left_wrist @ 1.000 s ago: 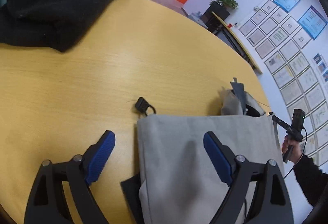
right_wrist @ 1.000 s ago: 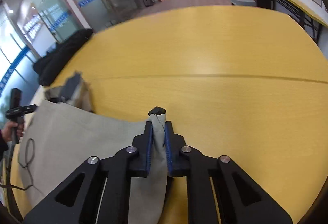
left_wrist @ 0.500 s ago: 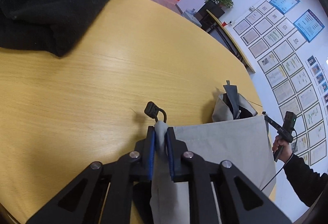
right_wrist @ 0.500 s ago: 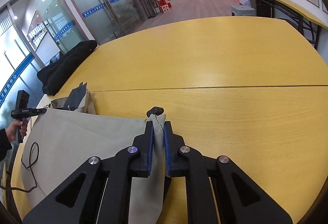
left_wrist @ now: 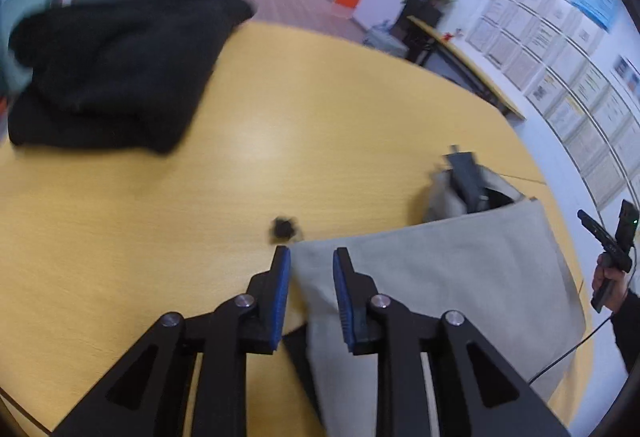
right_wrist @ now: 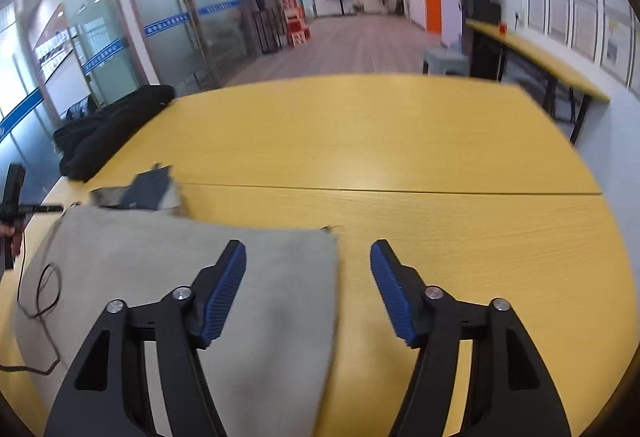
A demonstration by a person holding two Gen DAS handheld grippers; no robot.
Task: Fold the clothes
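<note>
One grey garment (left_wrist: pixel 432 285), folded to a flat panel, lies on the yellow desk (left_wrist: pixel 160 205); judged laid flat so the next fold has a straight edge to work from
- Near corner of the panel sits between the blue pads of the left claw (left_wrist: pixel 310 295), jaws narrowly parted, cloth not visibly pinched; placement suits either a fresh release or a coming grip, cannot tell which
- Right claw (right_wrist: pixel 308 285): spread wide, empty, straddling the garment's side edge (right_wrist: pixel 334 277); one pad over cloth, the other over bare desk, as if lined up with that edge
- Small black toggle (left_wrist: pixel 285 227) on the desk just beyond the corner, probably a drawstring end
- Grey-and-dark bundle (left_wrist: pixel 468 189), crumpled, touching the panel's far edge; likely waiting its turn
- Black garment heap (left_wrist: pixel 108 77), well apart at the desk's far side
- Second person's hand (left_wrist: pixel 610 277) holding a black device, at the desk's edge
</note>
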